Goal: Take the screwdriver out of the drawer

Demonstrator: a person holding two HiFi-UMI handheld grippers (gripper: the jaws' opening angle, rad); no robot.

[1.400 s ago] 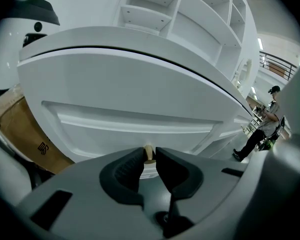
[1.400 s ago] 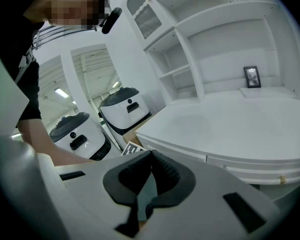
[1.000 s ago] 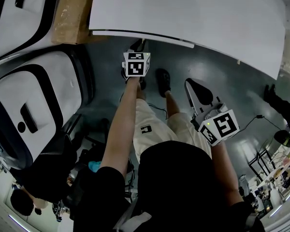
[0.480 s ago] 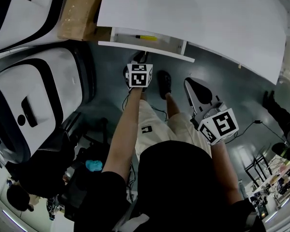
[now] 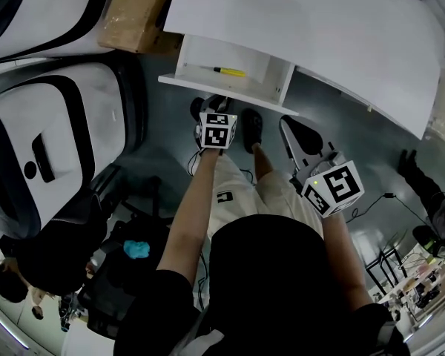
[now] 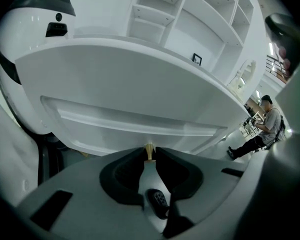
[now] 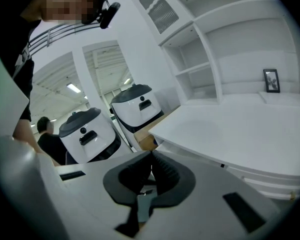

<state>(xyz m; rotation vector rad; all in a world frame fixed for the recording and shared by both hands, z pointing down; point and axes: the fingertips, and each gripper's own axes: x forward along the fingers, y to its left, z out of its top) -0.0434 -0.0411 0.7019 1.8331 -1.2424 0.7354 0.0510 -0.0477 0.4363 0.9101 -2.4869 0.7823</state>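
A white drawer (image 5: 208, 86) stands pulled out from under the white desk (image 5: 319, 28). A yellow-handled screwdriver (image 5: 227, 71) lies inside it near the back. My left gripper (image 5: 216, 102) is at the middle of the drawer front, its jaws shut on the front's lower edge, which shows as a tan sliver between the fingertips (image 6: 149, 152). The drawer front (image 6: 140, 126) fills the left gripper view just above the jaws. My right gripper (image 5: 291, 129) hangs apart to the right, below the desk edge, with its jaws shut and nothing between them (image 7: 151, 156).
Two large white-and-black robot shells (image 5: 52, 147) stand at the left, with a cardboard box (image 5: 137, 10) beside the drawer. The person's shoes (image 5: 250, 124) are on the grey floor under the drawer. Another person (image 6: 262, 129) stands far off at the right.
The drawer has slid out from under the desk as my left gripper drew back toward me, and the screwdriver has come into view. The right gripper has barely shifted.
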